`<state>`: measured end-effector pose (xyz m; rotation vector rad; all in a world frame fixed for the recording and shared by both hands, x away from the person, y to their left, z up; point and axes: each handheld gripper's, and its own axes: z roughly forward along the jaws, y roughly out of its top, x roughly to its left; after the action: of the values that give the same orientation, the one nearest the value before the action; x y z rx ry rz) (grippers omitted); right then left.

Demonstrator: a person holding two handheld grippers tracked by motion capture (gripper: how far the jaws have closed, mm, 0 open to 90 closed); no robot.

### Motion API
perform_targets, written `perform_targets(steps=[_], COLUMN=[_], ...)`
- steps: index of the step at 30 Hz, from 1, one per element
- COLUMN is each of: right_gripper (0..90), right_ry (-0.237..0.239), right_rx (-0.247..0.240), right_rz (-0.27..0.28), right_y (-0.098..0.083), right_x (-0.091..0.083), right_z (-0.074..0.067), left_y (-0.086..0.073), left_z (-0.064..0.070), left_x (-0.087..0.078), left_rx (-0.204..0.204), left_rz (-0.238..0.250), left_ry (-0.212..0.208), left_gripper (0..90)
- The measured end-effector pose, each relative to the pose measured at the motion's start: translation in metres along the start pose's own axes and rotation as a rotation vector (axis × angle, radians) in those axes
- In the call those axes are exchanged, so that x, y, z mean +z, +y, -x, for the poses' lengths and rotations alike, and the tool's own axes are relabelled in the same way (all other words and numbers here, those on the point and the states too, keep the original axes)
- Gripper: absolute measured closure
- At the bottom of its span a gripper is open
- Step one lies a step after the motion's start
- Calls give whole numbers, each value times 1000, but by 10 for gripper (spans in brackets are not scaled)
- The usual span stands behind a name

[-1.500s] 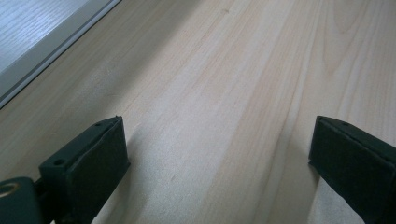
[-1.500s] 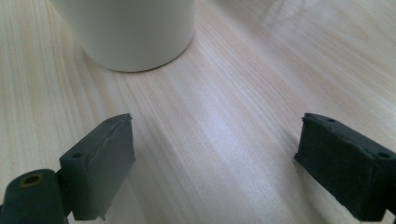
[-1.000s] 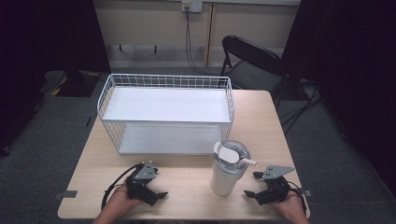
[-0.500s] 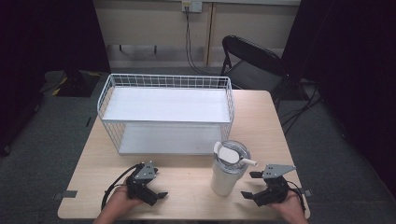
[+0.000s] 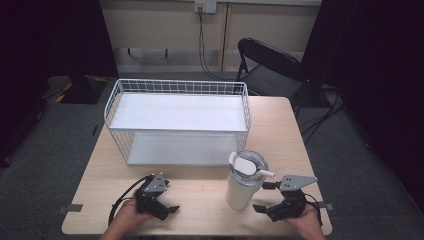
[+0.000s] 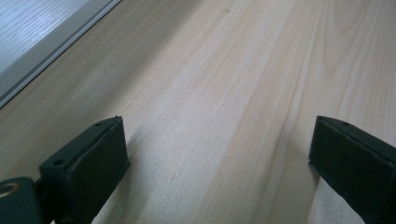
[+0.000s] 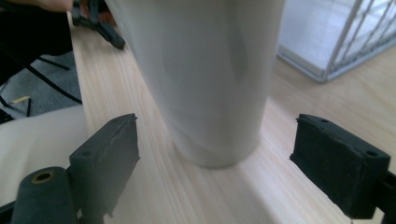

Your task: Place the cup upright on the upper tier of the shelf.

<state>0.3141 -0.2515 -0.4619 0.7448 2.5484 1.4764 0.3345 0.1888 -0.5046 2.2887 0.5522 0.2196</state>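
Overhead, my right gripper point(image 5: 272, 210) sat spread wide just beside the white tumbler point(image 5: 242, 182) at the table's point(image 5: 200, 192) near edge, in front of the wire basket point(image 5: 177, 122); my left gripper point(image 5: 165, 210) rested apart, also wide. Along my left jaws: bare wood. Along my right jaws: the tumbler's base point(image 7: 205, 93) between both pads, untouched; I judged this the approach, next needing advance and closure; no readable writing.

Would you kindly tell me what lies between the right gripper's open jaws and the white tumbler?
Nothing: bare light wooden table separates the right gripper from the white tumbler, seen in the right gripper view.
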Motion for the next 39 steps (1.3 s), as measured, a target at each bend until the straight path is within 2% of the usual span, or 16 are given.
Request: perform_targets(steps=[3, 6, 7, 14, 25, 32, 39], right_gripper=[138, 138, 137, 133, 132, 123, 104], right_ry=[19, 21, 33, 36, 24, 24, 11], right_rx=[5, -1, -2, -41, -26, -5, -12], right_rz=[50, 61, 81, 104, 152, 150, 177], right_y=[6, 9, 11, 13, 15, 15, 15], right_x=[2, 3, 5, 9, 17, 21, 25], right_z=[-3, -4, -5, -6, -4, -3, -5], left_y=[0, 0, 0, 0, 0, 0, 0], left_z=[0, 0, 0, 0, 0, 0, 0], left_x=[0, 0, 0, 0, 0, 0, 0], left_rx=[0, -2, -2, -3, -2, 0, 0], left_rz=[0, 2, 2, 2, 2, 0, 0], left_ry=[0, 0, 0, 0, 0, 0, 0], left_gripper=[38, 38, 38, 38, 37, 38, 37])
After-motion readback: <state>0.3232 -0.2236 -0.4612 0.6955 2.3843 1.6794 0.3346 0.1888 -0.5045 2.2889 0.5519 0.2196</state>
